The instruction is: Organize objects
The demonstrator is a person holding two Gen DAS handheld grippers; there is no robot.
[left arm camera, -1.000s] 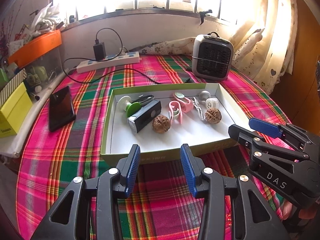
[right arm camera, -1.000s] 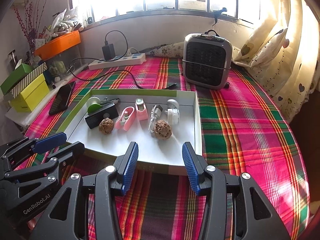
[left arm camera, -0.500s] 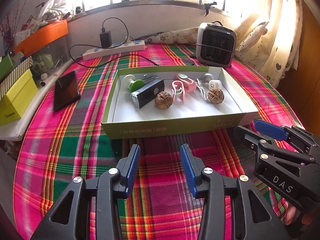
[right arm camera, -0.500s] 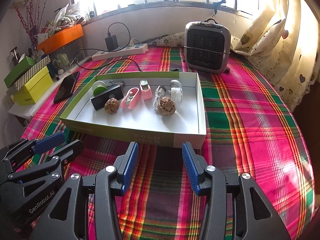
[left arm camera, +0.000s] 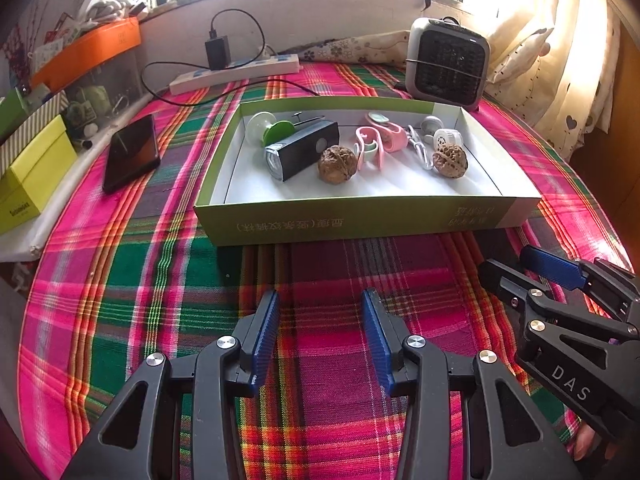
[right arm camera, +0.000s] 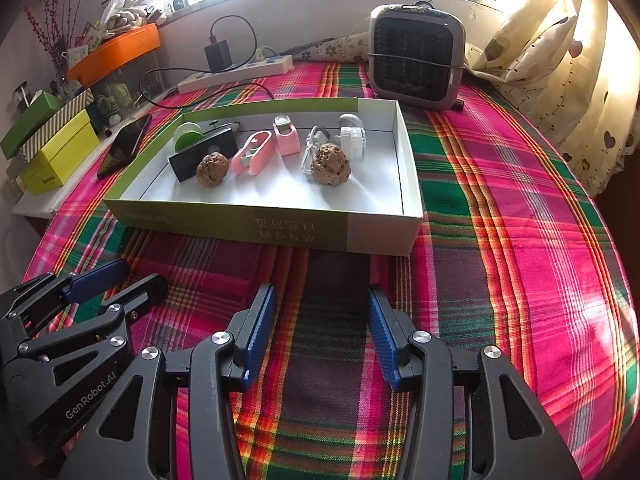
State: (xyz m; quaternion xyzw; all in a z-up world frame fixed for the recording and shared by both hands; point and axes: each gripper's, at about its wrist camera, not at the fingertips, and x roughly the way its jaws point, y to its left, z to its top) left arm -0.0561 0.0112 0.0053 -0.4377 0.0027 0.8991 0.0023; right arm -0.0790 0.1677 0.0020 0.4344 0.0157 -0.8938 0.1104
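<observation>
A shallow green-and-white box (left arm camera: 360, 222) (right arm camera: 256, 228) sits on the plaid tablecloth. Inside lie a black bike light (left arm camera: 302, 154) (right arm camera: 200, 158), two walnuts (left arm camera: 337, 164) (left arm camera: 450, 159) (right arm camera: 213, 169) (right arm camera: 330, 164), pink clips (left arm camera: 370, 146) (right arm camera: 254, 154), a green-and-white suction piece (left arm camera: 270, 130), a white cable (left arm camera: 420, 148) and a white round gadget (left arm camera: 448, 136) (right arm camera: 354, 140). My left gripper (left arm camera: 320, 336) is open and empty, above the cloth in front of the box. My right gripper (right arm camera: 322, 332) is open and empty too, beside it (left arm camera: 532, 276).
A black phone (left arm camera: 130, 152) lies left of the box. A grey heater (left arm camera: 448, 64) (right arm camera: 416, 56) stands behind it, with a power strip and charger (left arm camera: 236, 70). Yellow and green boxes (left arm camera: 32, 168) and an orange tray (left arm camera: 88, 46) line the left edge. Curtains hang at right.
Both grippers have drawn back from the box toward the near table edge. The box now lies farther ahead. Both stay open and empty.
</observation>
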